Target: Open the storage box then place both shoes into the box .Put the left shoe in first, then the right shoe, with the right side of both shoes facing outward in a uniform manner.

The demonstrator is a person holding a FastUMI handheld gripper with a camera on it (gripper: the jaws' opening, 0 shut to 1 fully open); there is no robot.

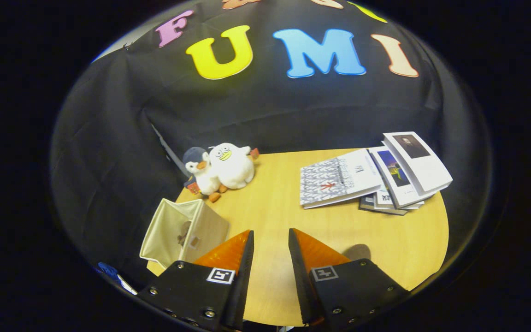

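A cream fabric storage box (pixel 183 230) stands on the wooden table (pixel 385 244), just left of my left finger, its top open toward me. Something small and brownish lies inside it; I cannot tell what it is. My gripper (pixel 270 240) hovers above the table's near part, open, with only bare tabletop in the gap between its fingers.
Two plush birds (pixel 221 168), one white and one with a dark head, sit at the table's far left by the booth wall. A fanned pile of books (pixel 371 177) lies at the far right. The table's rounded edge runs close on the right.
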